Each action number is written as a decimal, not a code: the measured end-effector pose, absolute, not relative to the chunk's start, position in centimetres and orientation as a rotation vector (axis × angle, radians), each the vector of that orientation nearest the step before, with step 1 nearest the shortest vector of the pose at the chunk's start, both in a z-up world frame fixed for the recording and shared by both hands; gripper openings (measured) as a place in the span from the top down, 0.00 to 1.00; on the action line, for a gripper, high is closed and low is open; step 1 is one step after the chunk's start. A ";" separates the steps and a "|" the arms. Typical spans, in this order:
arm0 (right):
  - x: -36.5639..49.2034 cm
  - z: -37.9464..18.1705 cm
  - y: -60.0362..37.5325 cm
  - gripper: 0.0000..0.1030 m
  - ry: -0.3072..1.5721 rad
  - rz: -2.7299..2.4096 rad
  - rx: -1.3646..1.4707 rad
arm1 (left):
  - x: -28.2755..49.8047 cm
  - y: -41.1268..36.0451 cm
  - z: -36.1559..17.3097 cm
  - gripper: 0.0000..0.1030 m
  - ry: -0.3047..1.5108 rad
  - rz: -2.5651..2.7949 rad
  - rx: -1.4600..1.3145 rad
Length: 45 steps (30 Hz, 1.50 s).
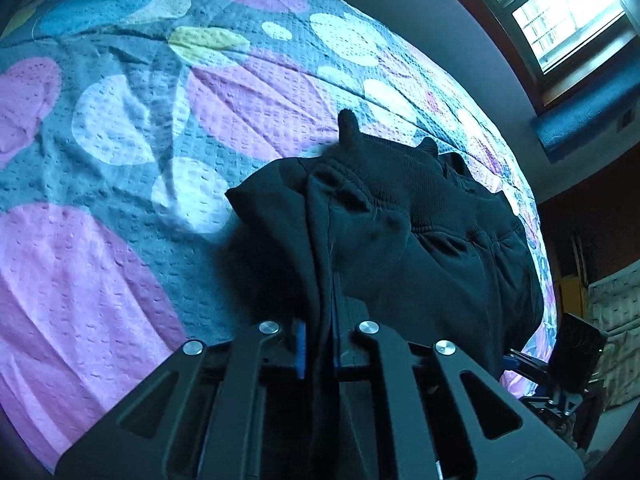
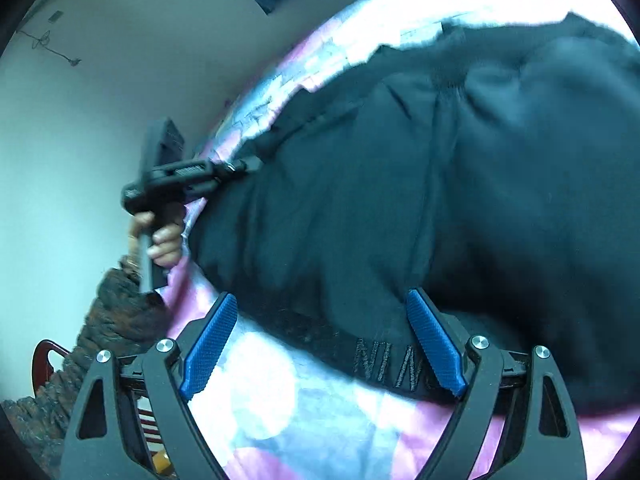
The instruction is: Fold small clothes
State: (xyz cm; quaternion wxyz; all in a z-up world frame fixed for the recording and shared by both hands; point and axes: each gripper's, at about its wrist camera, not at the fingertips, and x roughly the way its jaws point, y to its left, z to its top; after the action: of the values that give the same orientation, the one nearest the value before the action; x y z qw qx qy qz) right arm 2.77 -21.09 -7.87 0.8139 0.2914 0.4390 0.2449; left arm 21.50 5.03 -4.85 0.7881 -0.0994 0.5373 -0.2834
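Note:
A small black garment with a ribbed waistband lies bunched on the patterned bedspread. My left gripper is shut on a fold of its edge, the cloth pinched between the blue pads. In the right wrist view the same black garment fills the upper right, with a lettered band along its near edge. My right gripper is open, its blue pads spread on either side of that near edge, holding nothing. The left gripper also shows in the right wrist view, held by a hand, at the garment's far left edge.
The bedspread has pink, white and blue spots. A window and dark wall lie beyond the bed's far right edge. A pale wall, a dark rough mass and a red chair frame lie left of the bed.

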 end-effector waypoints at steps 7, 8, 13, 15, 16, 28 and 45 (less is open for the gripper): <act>2.0 -8.2 -21.2 0.16 0.869 0.538 0.620 | 20.3 4.0 -1.6 0.95 1.114 -0.598 -0.218; 1.7 -8.1 -21.1 0.16 0.855 0.538 0.605 | 20.0 3.7 -0.8 0.95 1.106 -0.604 -0.218; 1.2 -8.1 -21.4 0.16 0.815 0.559 0.624 | 18.5 0.9 2.3 0.95 1.093 -0.594 -0.171; 0.5 -8.0 -22.4 0.16 0.810 0.562 0.666 | 18.0 -0.7 3.6 0.96 1.099 -0.571 -0.166; 0.4 -8.0 -22.9 0.16 0.811 0.561 0.695 | 17.8 -1.2 4.0 0.96 1.101 -0.570 -0.168; -5.3 -7.2 -29.9 0.16 0.740 0.546 0.816 | 12.8 -17.6 9.4 0.96 1.056 -0.545 0.003; -14.7 -10.3 -40.9 0.16 0.630 0.415 1.014 | 7.4 -35.8 -2.4 0.96 1.031 -0.392 0.302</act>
State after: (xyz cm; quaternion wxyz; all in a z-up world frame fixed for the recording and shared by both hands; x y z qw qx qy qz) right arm -14.69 -40.93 -10.28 0.8069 0.4738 0.2946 0.1939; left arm 7.36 -35.76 -2.42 0.8410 0.1430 0.4878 -0.1853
